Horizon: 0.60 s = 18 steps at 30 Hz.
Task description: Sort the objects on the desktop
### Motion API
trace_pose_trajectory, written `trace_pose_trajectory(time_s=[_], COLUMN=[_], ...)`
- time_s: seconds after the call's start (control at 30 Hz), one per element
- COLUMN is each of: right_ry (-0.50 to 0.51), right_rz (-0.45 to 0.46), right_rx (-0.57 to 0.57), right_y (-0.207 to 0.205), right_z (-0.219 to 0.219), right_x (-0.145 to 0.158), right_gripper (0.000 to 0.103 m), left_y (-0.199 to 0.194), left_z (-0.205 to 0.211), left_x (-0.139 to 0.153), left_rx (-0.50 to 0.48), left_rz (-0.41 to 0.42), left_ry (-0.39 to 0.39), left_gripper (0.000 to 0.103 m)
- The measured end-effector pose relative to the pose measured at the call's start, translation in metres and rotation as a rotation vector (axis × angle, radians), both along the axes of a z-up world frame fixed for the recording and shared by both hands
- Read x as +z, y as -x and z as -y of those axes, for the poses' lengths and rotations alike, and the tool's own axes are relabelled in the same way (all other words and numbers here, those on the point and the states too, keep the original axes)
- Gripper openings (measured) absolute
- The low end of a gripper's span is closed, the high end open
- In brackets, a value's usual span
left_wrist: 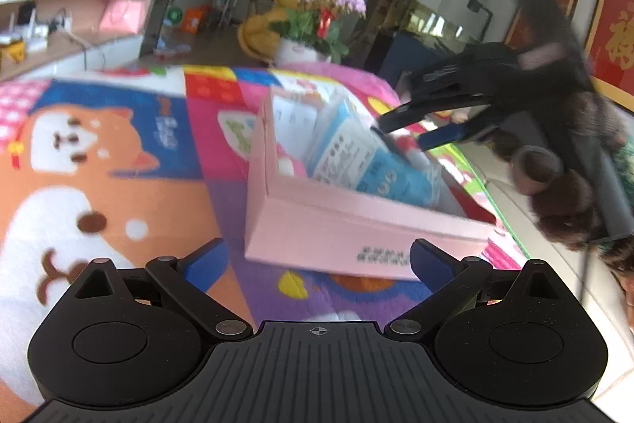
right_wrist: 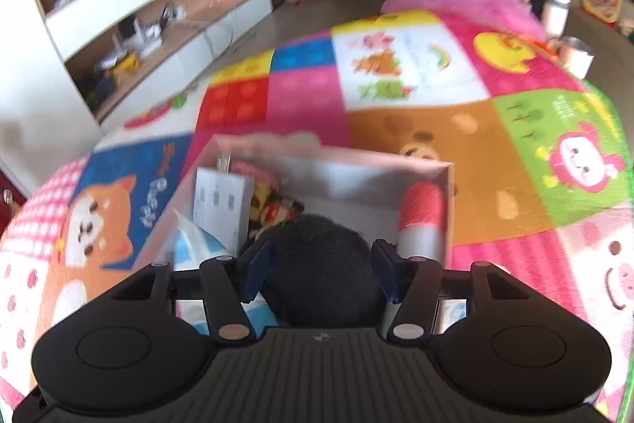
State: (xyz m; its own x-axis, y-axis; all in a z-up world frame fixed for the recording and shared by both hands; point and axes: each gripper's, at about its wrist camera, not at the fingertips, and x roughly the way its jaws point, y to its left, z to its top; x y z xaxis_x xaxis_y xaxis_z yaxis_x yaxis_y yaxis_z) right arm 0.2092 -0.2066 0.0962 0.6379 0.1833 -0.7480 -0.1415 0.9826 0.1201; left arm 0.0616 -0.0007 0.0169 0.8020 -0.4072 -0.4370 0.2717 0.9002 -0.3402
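A cartoon-patterned counter (right_wrist: 396,74) looks cleared of loose items; the pink box (left_wrist: 337,224) at frame centre already holds packets, a charger and a red-and-white roll. The right gripper (right_wrist: 321,270), low centre, has its fingers half-closed around a dark fuzzy object (right_wrist: 321,264) over the box, seemingly the last piece; the left gripper (left_wrist: 317,264) fingers spread wide, empty.

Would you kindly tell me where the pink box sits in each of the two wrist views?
Left wrist view: the pink box lies right of centre, just beyond the left gripper.
Right wrist view: the pink box is lower centre, under the right gripper.
Shared landmark: the shiba dog patch on the mat.
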Motion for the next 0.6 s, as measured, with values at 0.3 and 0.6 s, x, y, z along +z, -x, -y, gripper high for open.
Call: trace_pose_trajectory(time_s=[0.3,0.6], right_ry=[0.066,0.126], right_rz=[0.293,0.335], right_rx=[-0.016,0.072], right_y=[0.100,0.161], right_z=[0.054,0.055], right_x=[0.035,-0.023], right_gripper=[0.071,0.078], left_y=[-0.027,-0.125], left_z=[0.017,0.096], left_x=[0.060,0.062], left_rx=[-0.010,-0.127], left_rz=[0.074,-0.055], left_ry=[-0.189,-0.547], left_gripper=[0.092,0.064])
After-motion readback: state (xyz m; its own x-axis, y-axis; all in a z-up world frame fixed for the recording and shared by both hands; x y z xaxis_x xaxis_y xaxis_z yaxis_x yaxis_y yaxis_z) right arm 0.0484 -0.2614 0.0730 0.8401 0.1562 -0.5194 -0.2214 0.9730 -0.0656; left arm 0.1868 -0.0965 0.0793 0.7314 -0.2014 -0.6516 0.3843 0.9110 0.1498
